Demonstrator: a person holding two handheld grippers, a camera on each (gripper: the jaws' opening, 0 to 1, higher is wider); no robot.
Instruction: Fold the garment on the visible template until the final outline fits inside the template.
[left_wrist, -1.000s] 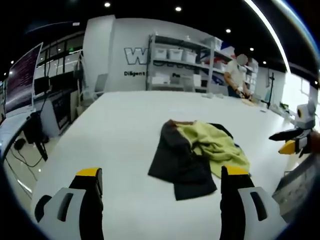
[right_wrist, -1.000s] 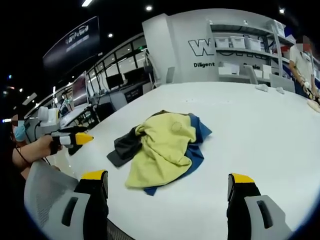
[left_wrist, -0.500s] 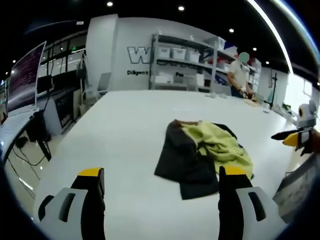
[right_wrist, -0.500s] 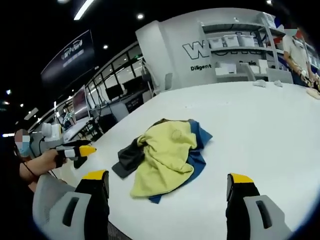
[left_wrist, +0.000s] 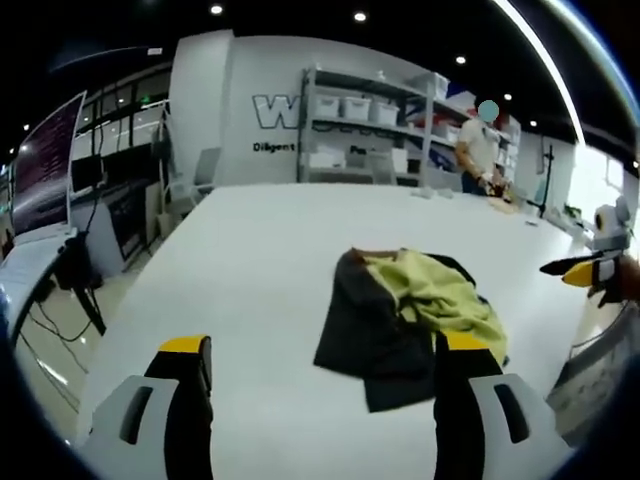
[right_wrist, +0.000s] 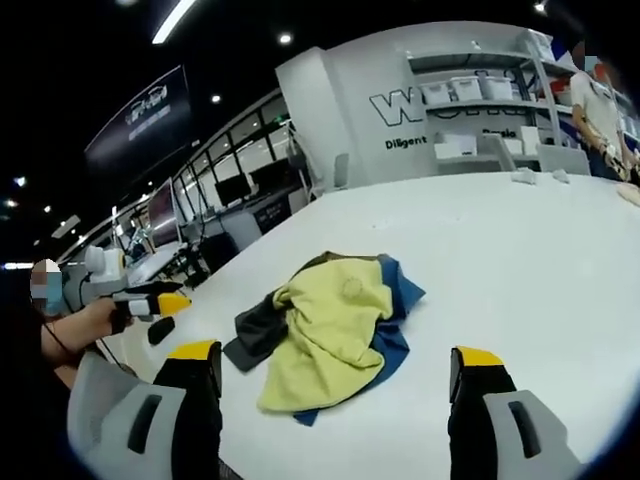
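Observation:
A crumpled garment (left_wrist: 405, 315) in yellow-green, dark grey and blue lies bunched on the white table (left_wrist: 250, 260). In the right gripper view the garment (right_wrist: 325, 330) shows its yellow side up, with blue cloth under it and dark cloth at its left. My left gripper (left_wrist: 318, 385) is open, held above the table's near edge, short of the garment. My right gripper (right_wrist: 333, 385) is open too, nothing between its jaws, just short of the pile. The right gripper (left_wrist: 590, 270) enters the left gripper view at far right; the left gripper (right_wrist: 150, 300) shows at the left of the right gripper view. No template outline is visible.
Shelving with white bins (left_wrist: 370, 130) stands behind the table. A person (left_wrist: 480, 150) works at the table's far right corner. Desks with monitors (left_wrist: 45, 165) line the left side. Small items (right_wrist: 535, 176) lie at the table's far edge.
Both views have shifted slightly with my hands. The garment sits a little nearer and lower in the left gripper view. It lies as before and both grippers stay open.

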